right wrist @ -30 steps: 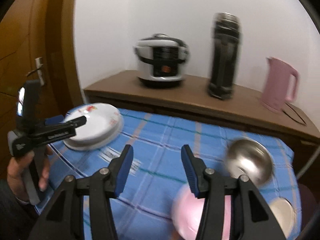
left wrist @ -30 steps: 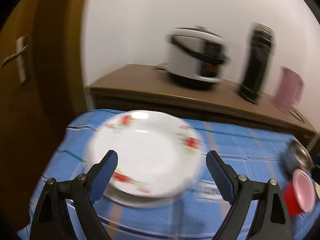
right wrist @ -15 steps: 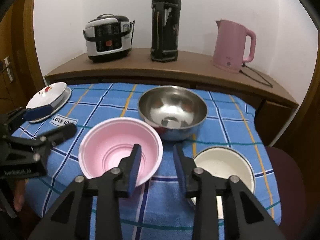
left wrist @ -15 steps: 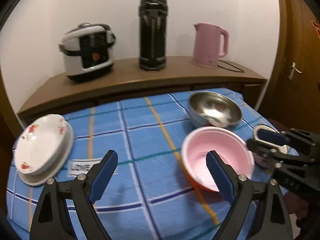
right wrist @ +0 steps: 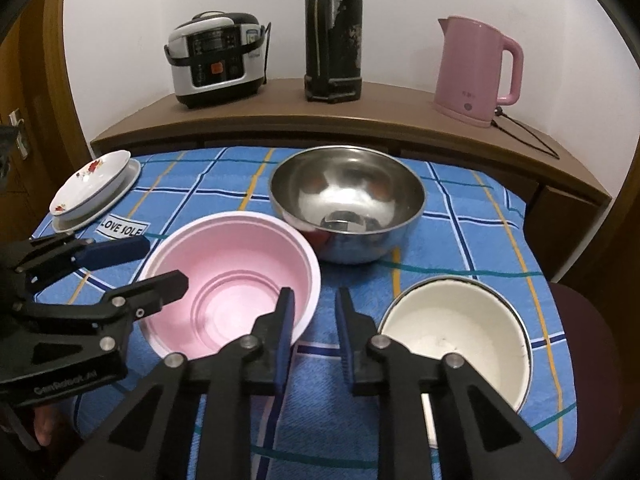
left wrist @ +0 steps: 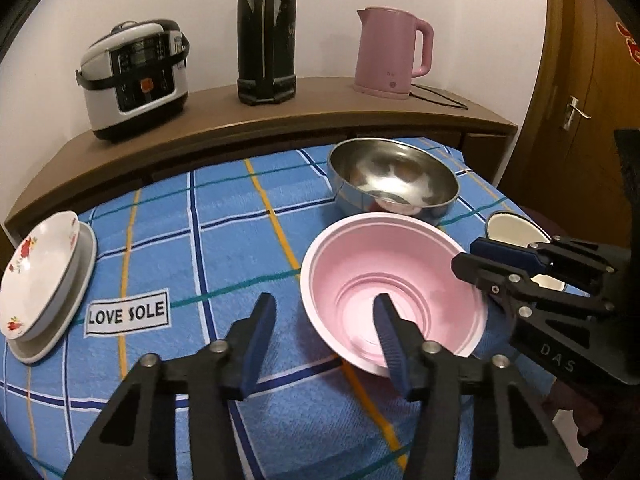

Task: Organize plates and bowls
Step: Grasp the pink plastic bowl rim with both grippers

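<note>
A pink bowl (left wrist: pixel 394 284) (right wrist: pixel 236 276) sits on the blue checked tablecloth (left wrist: pixel 224 240), with a steel bowl (left wrist: pixel 392 184) (right wrist: pixel 346 204) behind it and a white enamel bowl (right wrist: pixel 452 332) (left wrist: pixel 512 228) to its right. Stacked flowered plates (left wrist: pixel 44 272) (right wrist: pixel 94 180) lie at the far left. My left gripper (left wrist: pixel 324 320) is open, its right finger over the pink bowl's near-left rim. My right gripper (right wrist: pixel 314 312) is open with a narrow gap, its left finger over the pink bowl's right rim.
A wooden shelf (left wrist: pixel 280 120) behind the table holds a rice cooker (left wrist: pixel 134 80), a black flask (left wrist: pixel 266 32) and a pink kettle (left wrist: pixel 390 52). A wooden door (left wrist: pixel 580 100) stands at the right. A maroon chair seat (right wrist: pixel 580 320) lies off the table's right edge.
Both grippers swung from the plates toward the bowls and closed in on the pink bowl. Both jaw gaps have narrowed.
</note>
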A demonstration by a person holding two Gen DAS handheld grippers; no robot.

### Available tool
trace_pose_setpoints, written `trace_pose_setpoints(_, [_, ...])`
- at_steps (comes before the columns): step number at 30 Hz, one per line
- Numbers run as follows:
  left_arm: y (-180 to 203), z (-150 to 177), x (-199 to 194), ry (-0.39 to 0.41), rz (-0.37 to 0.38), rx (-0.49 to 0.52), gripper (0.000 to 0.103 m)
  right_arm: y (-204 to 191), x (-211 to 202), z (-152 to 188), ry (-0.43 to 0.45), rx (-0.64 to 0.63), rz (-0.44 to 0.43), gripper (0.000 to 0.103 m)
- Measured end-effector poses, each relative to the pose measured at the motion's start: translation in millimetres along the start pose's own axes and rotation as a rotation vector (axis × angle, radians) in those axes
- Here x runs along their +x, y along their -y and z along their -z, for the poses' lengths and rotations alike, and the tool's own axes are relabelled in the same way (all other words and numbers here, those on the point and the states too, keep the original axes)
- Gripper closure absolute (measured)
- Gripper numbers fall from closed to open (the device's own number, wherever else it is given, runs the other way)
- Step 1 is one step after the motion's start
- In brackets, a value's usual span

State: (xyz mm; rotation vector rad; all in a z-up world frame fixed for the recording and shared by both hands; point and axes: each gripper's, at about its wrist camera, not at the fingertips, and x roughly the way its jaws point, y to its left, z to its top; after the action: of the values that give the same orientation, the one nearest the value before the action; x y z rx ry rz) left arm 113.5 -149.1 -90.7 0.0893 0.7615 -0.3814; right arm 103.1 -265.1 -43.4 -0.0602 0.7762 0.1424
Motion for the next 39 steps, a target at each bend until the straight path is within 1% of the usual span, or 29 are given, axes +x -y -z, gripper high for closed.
trace_pose_setpoints(1, [0,0,1,-0.004,0.003,-0.003,0.061,0,0,0,0.001,0.001,-0.002,0.089])
trace_pose_setpoints(2, [0,0,3,-0.011,0.008,-0.005,0.067,0,0,1,0.003,0.002,-0.01,0.09])
trace_pose_setpoints(4, [0,1,6,-0.022,0.027,-0.01,0.074,0,0,1,0.006,0.003,-0.023,0.092])
trace_pose_setpoints(5, [1,2,7,-0.024,0.033,-0.01,0.076,-1,0,1,0.008,0.004,-0.025,0.093])
trace_pose_setpoints(7, [2,2,6,-0.021,0.024,-0.006,0.076,-3,0,1,0.008,0.001,-0.021,0.093])
trace_pose_setpoints(12, [-1,1,2,-0.021,0.047,-0.035,0.076,-4,0,1,0.005,0.001,-0.028,0.093])
trace_pose_setpoints(16, [-3,0,-1,-0.026,0.05,-0.054,0.076,-6,-2,0,0.012,-0.003,-0.035,0.092])
trace_pose_setpoints(20, [-3,1,-2,-0.02,0.033,-0.05,0.076,-8,-2,0,0.011,-0.006,-0.043,0.092])
trace_pose_setpoints(22, [-2,2,-3,-0.008,0.02,-0.043,0.076,-8,-3,0,0.016,-0.009,-0.048,0.092])
trace_pose_setpoints(24, [0,2,-9,0.032,0.004,-0.029,0.077,-9,-5,0,0.021,-0.015,-0.048,0.092])
trace_pose_setpoints(26, [2,1,-13,0.055,-0.001,-0.014,0.077,-8,-6,0,0.023,-0.014,-0.048,0.092])
trace_pose_setpoints(30, [5,-1,-14,0.066,-0.009,-0.002,0.077,-6,-11,-2,0.042,-0.012,-0.047,0.092])
trace_pose_setpoints(33, [3,-2,-13,0.058,0.0,-0.019,0.077,-5,-18,-5,0.068,-0.008,-0.054,0.092])
trace_pose_setpoints(37, [-2,-4,-13,0.052,0.031,-0.049,0.077,-4,-24,-8,0.096,-0.004,-0.058,0.092])
trace_pose_setpoints(39, [-4,-6,-15,0.061,0.049,-0.058,0.078,-3,-28,-9,0.109,0.003,-0.064,0.092])
